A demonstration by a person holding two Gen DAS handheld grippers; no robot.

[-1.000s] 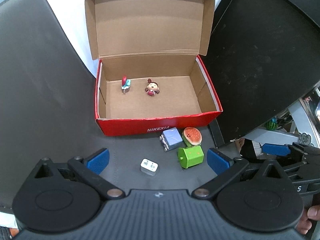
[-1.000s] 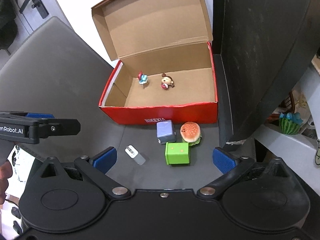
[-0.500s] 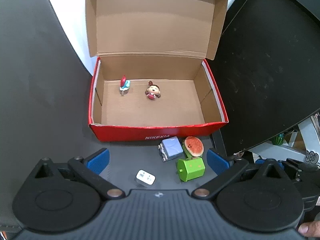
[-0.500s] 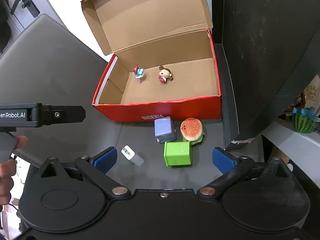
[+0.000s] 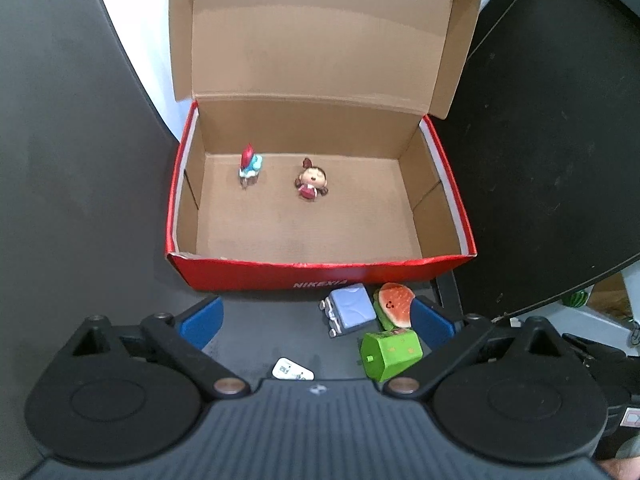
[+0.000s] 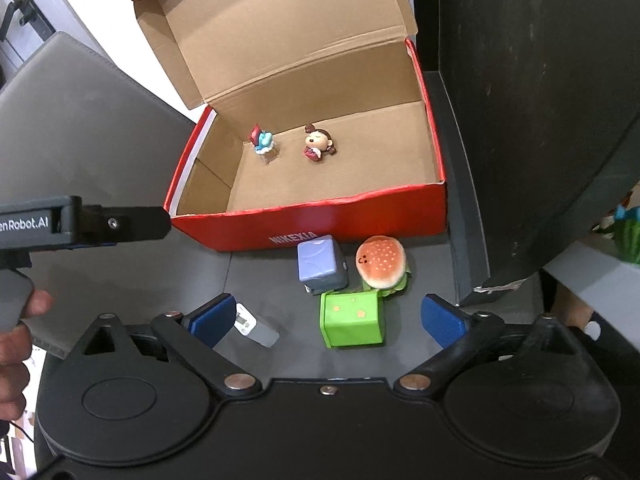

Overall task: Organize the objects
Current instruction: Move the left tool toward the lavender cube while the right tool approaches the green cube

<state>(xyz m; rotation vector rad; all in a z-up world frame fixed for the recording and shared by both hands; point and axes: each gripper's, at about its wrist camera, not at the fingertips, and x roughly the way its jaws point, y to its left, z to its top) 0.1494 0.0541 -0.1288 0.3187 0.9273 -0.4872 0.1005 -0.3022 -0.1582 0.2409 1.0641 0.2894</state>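
Note:
An open red shoebox (image 5: 320, 270) (image 6: 320, 216) holds a small blue-and-red figurine (image 5: 250, 164) (image 6: 262, 140) and a girl figurine (image 5: 312, 180) (image 6: 318, 142). In front of the box lie a lilac suitcase toy (image 5: 350, 312) (image 6: 320, 266), a burger toy (image 5: 394, 304) (image 6: 380, 266), a green cube (image 5: 390, 354) (image 6: 352, 320) and a small white charger (image 5: 292, 370) (image 6: 250, 322). My left gripper (image 5: 316, 320) is open and empty above these toys. My right gripper (image 6: 328, 316) is open and empty, with the green cube between its fingers.
Grey cushioned surfaces (image 5: 72, 160) flank the box on the left. A large black panel (image 5: 552, 140) (image 6: 540, 100) stands on the right. The left gripper's body (image 6: 80, 224) shows at the left of the right wrist view. A watermelon toy (image 6: 628, 236) sits far right.
Both grippers have moved forward towards the box and the toys. The toys now sit lower and nearer in both views. Nothing was grasped.

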